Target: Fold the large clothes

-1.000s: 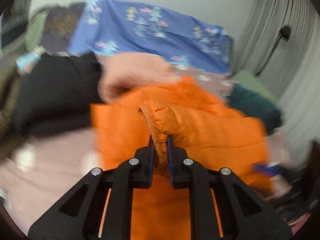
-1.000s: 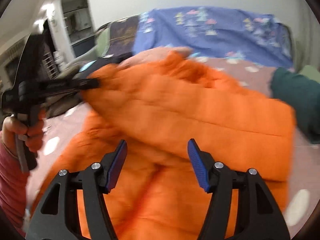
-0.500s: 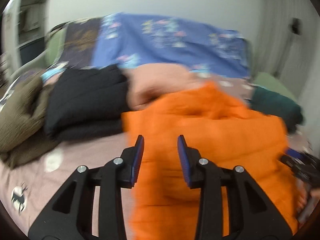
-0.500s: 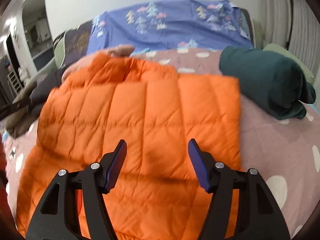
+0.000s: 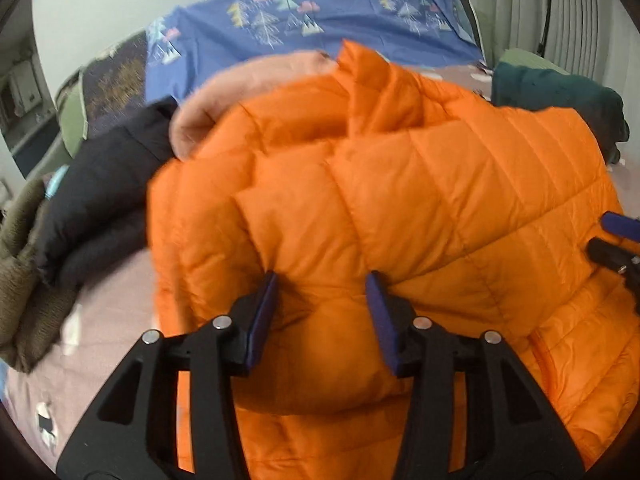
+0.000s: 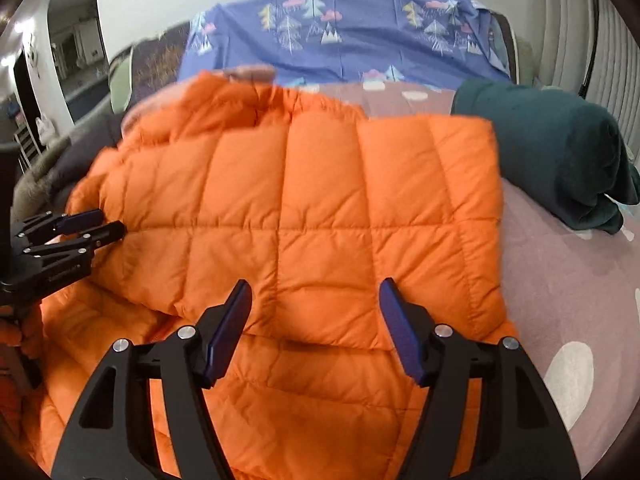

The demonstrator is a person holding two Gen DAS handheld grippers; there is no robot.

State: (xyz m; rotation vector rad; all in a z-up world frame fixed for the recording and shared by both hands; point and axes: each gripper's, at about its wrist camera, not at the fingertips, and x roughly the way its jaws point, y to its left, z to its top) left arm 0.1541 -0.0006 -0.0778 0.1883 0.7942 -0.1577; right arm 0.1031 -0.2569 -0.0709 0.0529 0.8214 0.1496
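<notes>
A: Where is the quilted orange down jacket (image 6: 304, 208) located?

B: It is laid folded on the pink spotted bed (image 6: 568, 280).

A: And the claws?

B: The left claw (image 5: 322, 280) and right claw (image 6: 314, 288) are held apart, empty, over the jacket.

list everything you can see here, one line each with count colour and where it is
puffer jacket: 1, orange, centre of the bed, upper part folded over the lower
bedsheet: 1, mauve with white spots, under the jacket
tree-print sheet: 1, blue, across the head of the bed
green garment: 1, dark teal, bundled right of the jacket
black garment: 1, black, piled left of the jacket
pink garment: 1, pale pink, behind the jacket
olive garment: 1, olive brown, far left edge
left gripper: 1, black with blue pads, open, over the jacket's left part
right gripper: 1, black with blue pads, open, over the fold's near edge
</notes>
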